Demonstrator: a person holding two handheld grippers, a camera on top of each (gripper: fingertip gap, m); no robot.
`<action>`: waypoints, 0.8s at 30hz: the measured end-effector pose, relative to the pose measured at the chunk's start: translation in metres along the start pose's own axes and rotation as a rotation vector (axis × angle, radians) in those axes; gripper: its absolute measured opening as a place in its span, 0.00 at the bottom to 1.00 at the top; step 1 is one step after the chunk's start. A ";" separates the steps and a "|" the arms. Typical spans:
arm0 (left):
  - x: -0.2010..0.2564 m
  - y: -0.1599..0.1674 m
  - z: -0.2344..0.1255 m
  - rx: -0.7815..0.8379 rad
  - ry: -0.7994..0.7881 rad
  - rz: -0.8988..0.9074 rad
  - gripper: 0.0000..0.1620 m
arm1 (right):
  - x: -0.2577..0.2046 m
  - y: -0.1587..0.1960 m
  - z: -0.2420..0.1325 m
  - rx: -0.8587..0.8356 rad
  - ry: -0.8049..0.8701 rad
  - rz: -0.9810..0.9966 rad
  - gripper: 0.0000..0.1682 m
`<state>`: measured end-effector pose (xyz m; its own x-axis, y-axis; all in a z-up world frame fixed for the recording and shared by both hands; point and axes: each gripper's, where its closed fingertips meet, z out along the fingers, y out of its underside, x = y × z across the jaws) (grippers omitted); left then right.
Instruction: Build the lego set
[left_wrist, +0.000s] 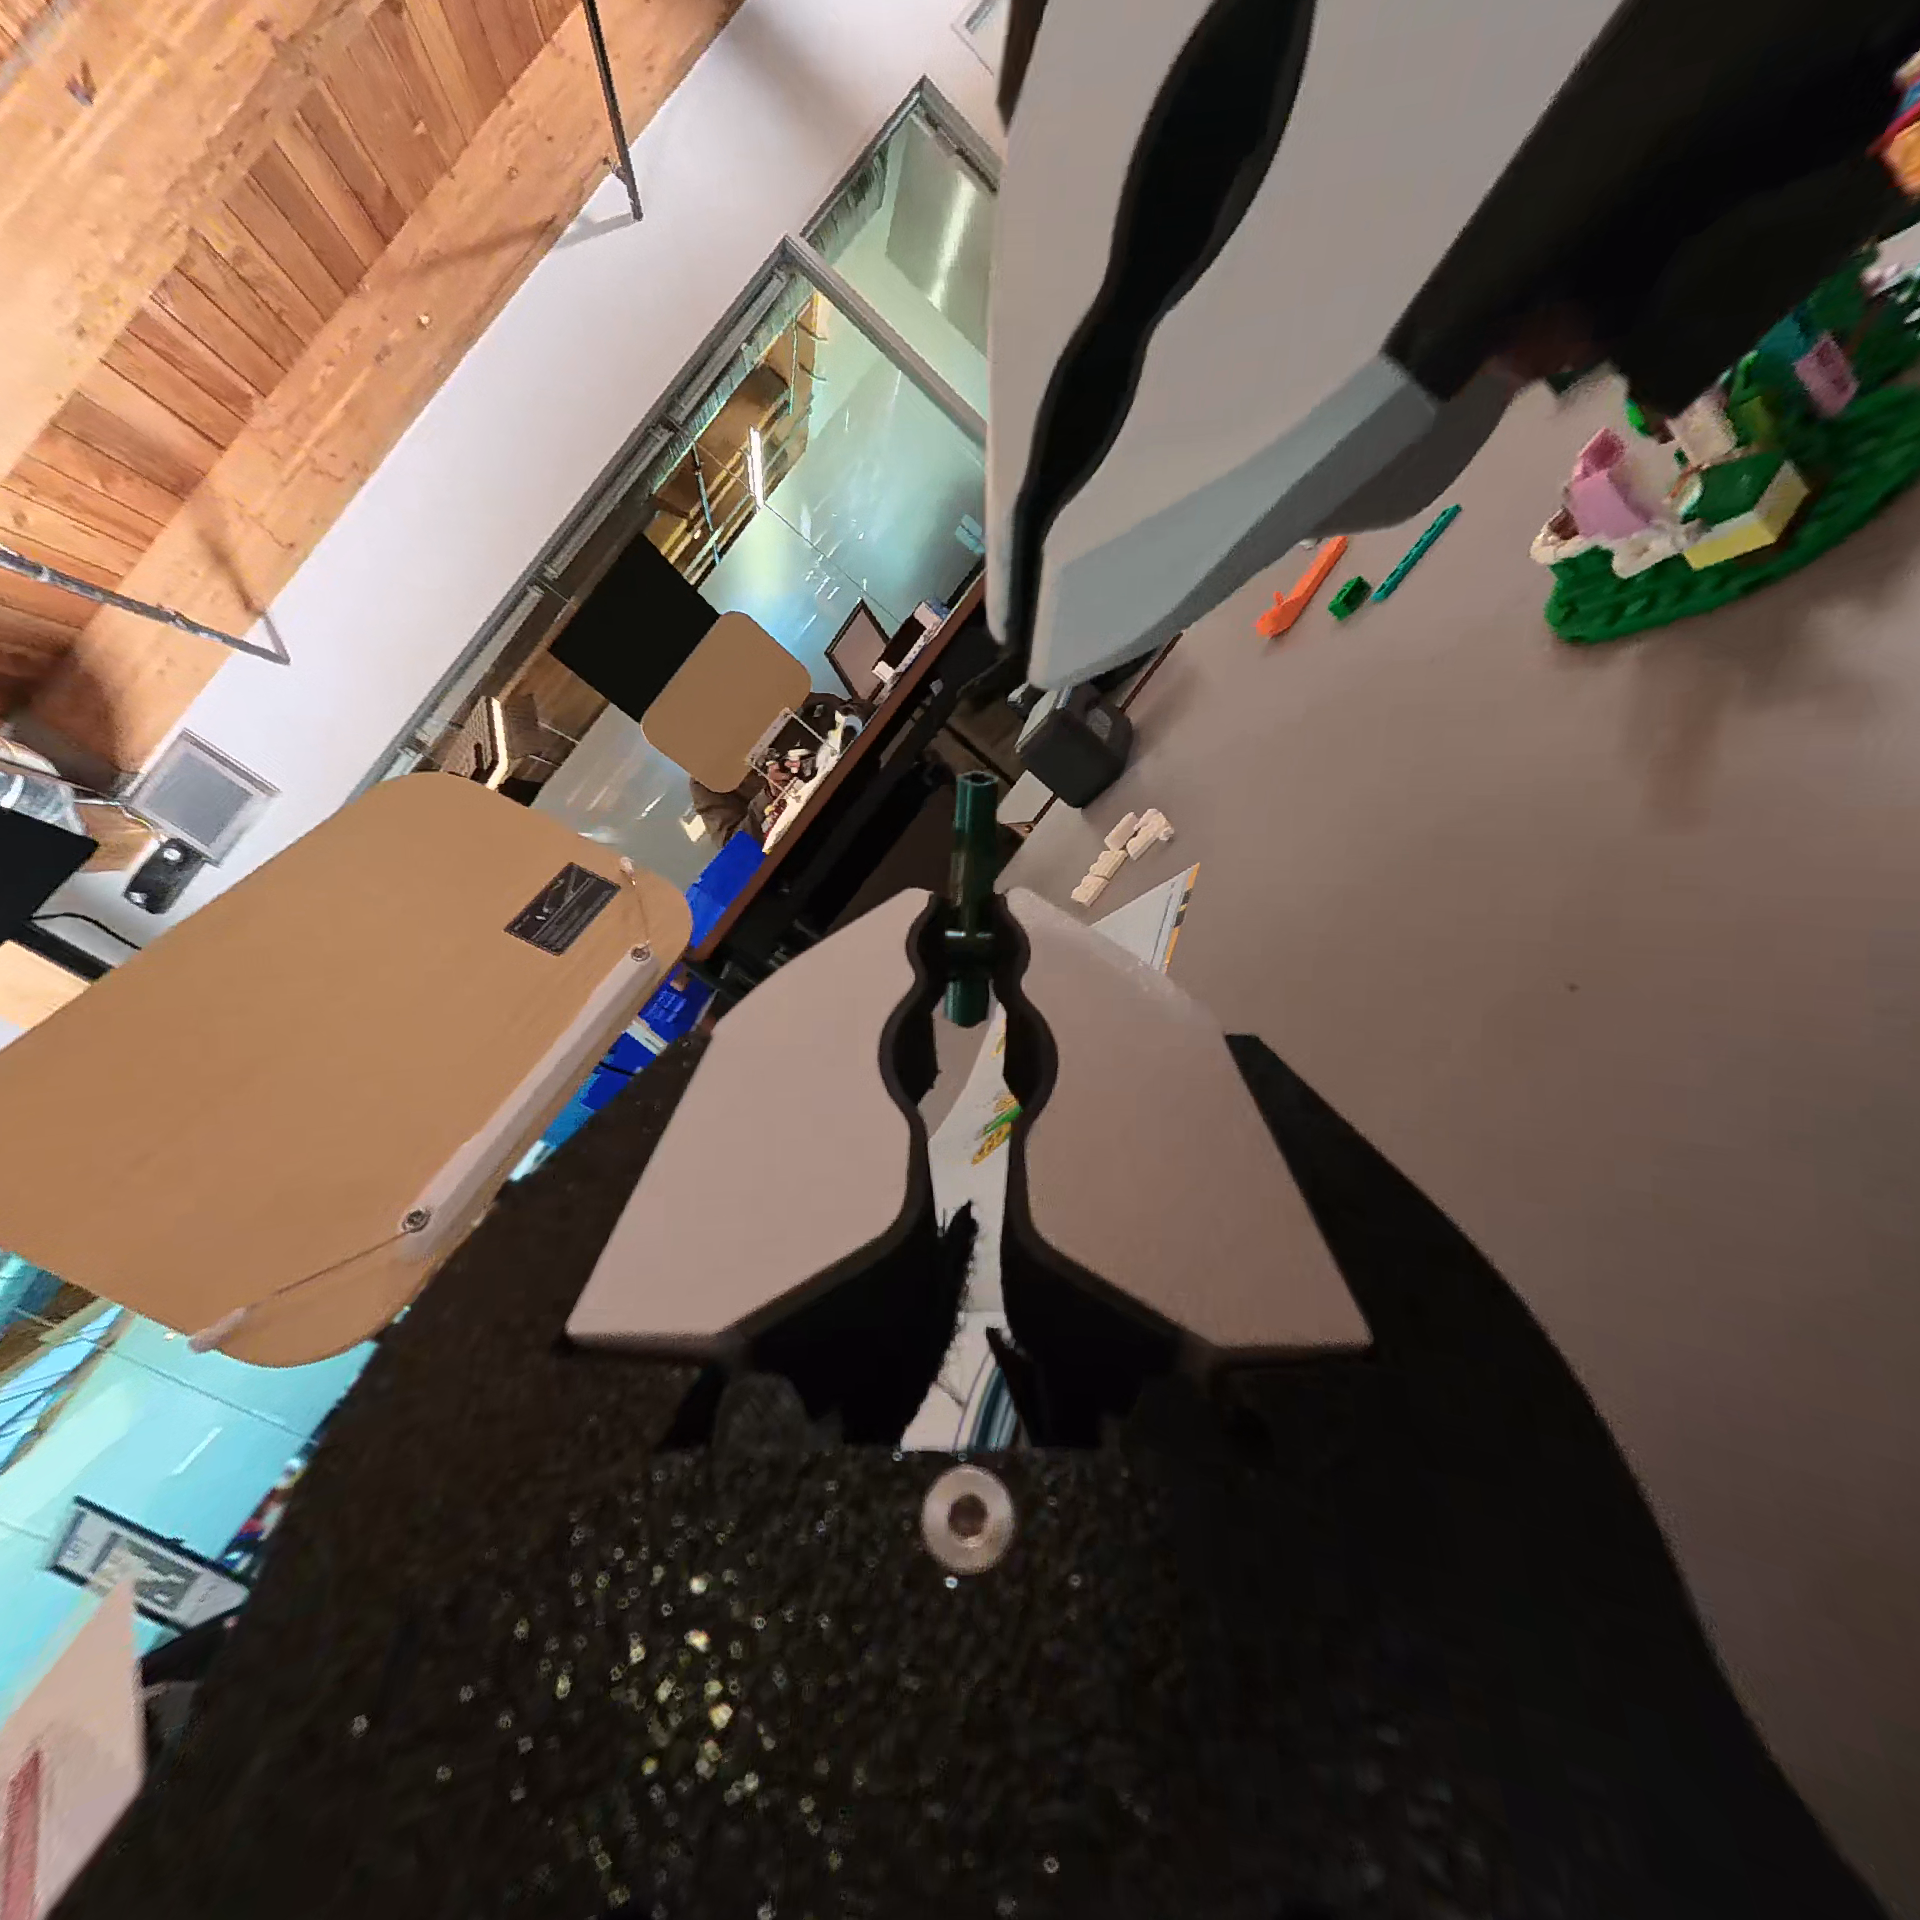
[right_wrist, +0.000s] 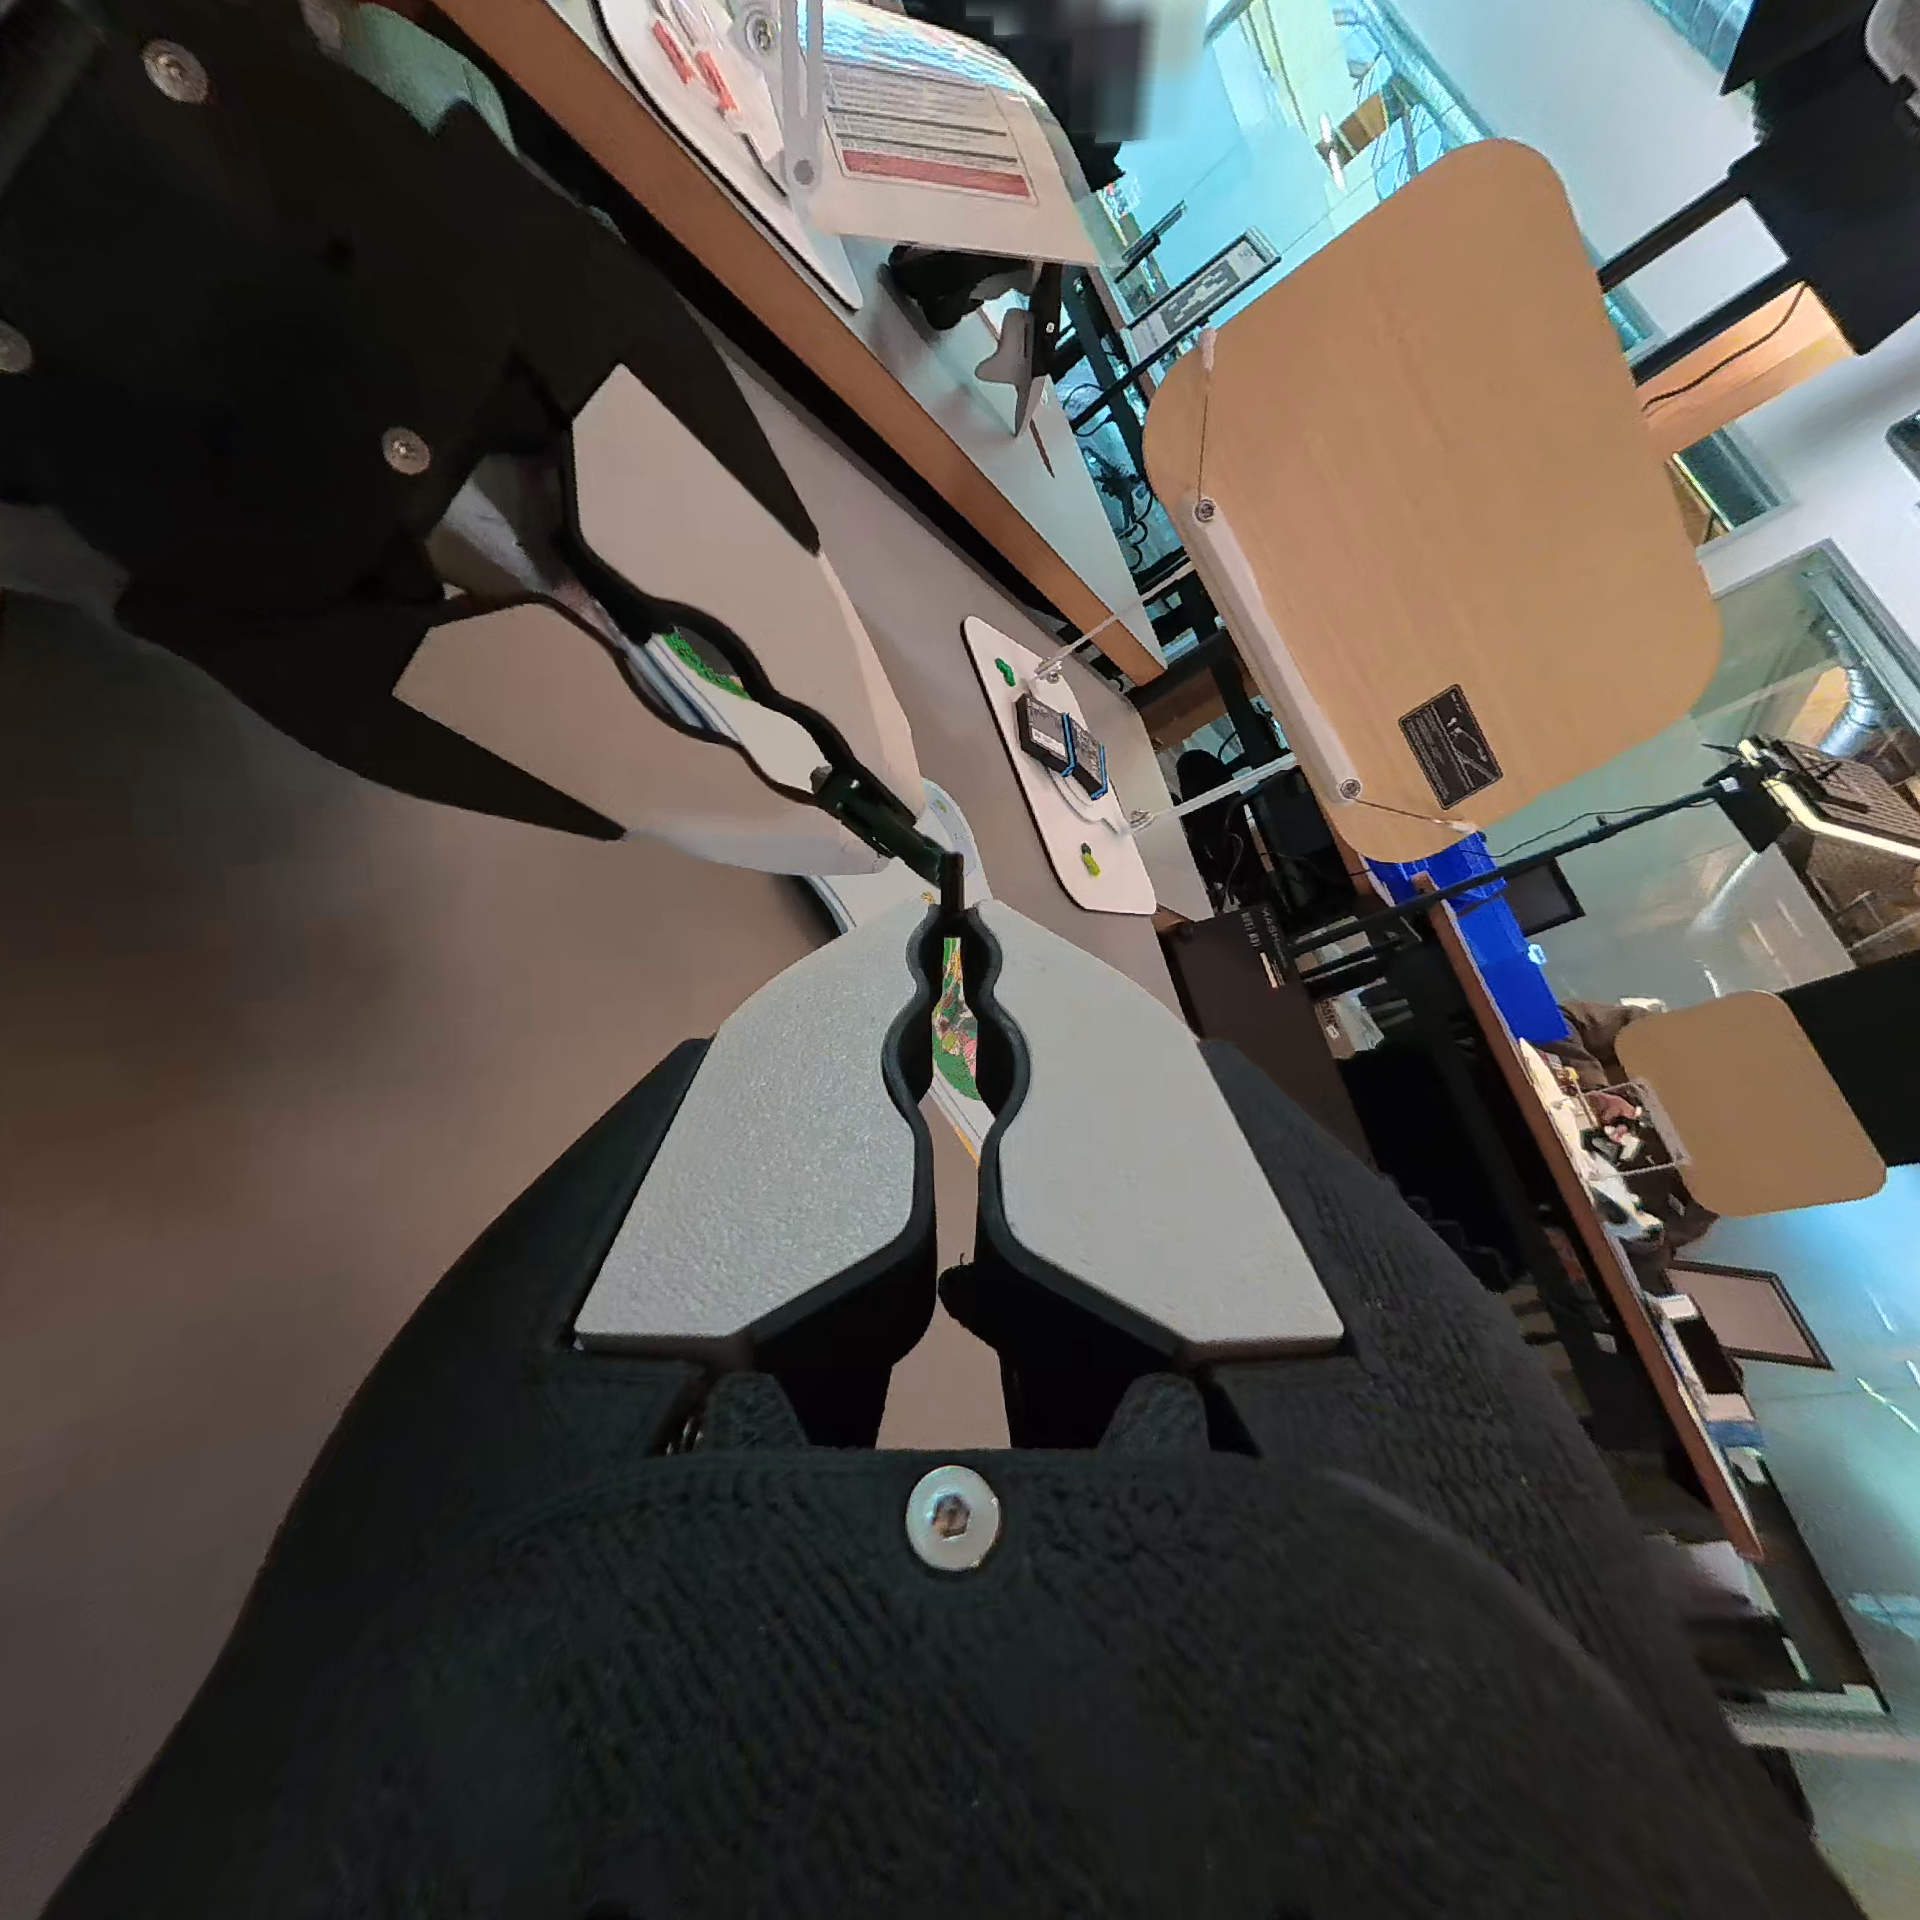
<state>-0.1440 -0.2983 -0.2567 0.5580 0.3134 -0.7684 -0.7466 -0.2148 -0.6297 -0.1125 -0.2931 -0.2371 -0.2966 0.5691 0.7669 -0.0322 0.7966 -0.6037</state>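
Left gripper (left_wrist: 968, 902) jaws clamped on dark green rod piece (left_wrist: 966, 831), held above grey desk (left_wrist: 1455, 935). Right gripper (right_wrist: 953, 906) jaws pinched on thin black pin (right_wrist: 951, 881), its tip apparently touching the rod's end. Green lego build (left_wrist: 1745, 520) sits far right.

Lego build (left_wrist: 1756, 488) sits on tabletop (left_wrist: 1507, 935), far right. Three loose pieces (left_wrist: 1351, 587) lie just left of it. White bricks (left_wrist: 1127, 852) lie nearer, beside booklet (left_wrist: 1153, 914).
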 end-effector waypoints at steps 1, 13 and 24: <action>0.000 -0.001 0.000 0.001 -0.007 0.014 0.05 | 0.000 0.001 0.001 -0.001 -0.003 0.007 0.01; 0.001 -0.004 -0.002 0.018 -0.036 0.111 0.04 | -0.002 0.006 0.004 -0.012 -0.011 0.068 0.01; 0.001 -0.004 -0.002 0.011 -0.057 0.178 0.04 | -0.004 0.012 0.005 -0.056 -0.022 0.063 0.01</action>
<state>-0.1395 -0.2987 -0.2552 0.3955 0.3233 -0.8597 -0.8359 -0.2612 -0.4828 -0.1168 -0.2867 -0.2488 -0.3177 0.6146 0.7221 0.0407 0.7696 -0.6372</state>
